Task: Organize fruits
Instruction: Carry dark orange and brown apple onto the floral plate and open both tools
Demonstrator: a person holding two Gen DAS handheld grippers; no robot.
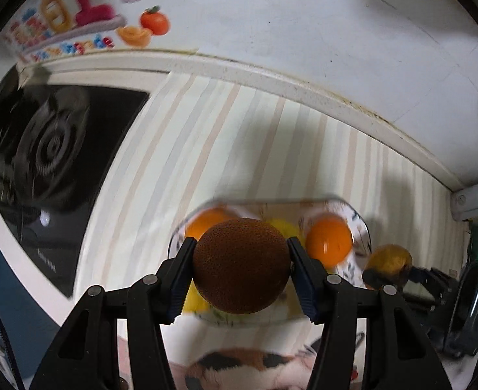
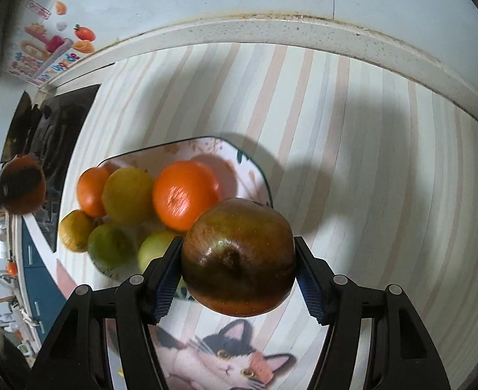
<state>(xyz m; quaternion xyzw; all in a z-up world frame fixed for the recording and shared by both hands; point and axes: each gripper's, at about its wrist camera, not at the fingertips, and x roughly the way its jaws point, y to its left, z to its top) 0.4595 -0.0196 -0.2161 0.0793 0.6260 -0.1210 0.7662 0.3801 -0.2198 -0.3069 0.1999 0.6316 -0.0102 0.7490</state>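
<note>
The left gripper (image 1: 240, 261) is clamped on a round brown fruit with a finely dimpled skin (image 1: 240, 265), its two blue-padded fingers (image 1: 182, 279) pressing the fruit's opposite sides, held in the air above the plate (image 1: 362, 227). The right gripper (image 2: 237, 260) is likewise closed on a glossy red-brown apple (image 2: 239, 258), blossom end toward the camera, held above the plate's near right edge (image 2: 266, 178). In the right wrist view the plate carries a pile of fruit: a large orange (image 2: 185, 195) near its middle, a yellow citrus (image 2: 128, 195) touching it on the left, a second orange (image 2: 91, 190) behind that toward the left rim, a dull yellow fruit (image 2: 75, 230) at the near left edge, and two green fruits (image 2: 110, 243) (image 2: 154, 250) along the near rim. The plate sits on a striped countertop (image 2: 352, 130), with a cat-print mat (image 2: 226, 357) at the counter's near edge, beneath the grippers. A black stove (image 1: 54, 149) occupies the counter's left end, and a fruit sticker (image 1: 76, 9) is on the wall behind it.
</note>
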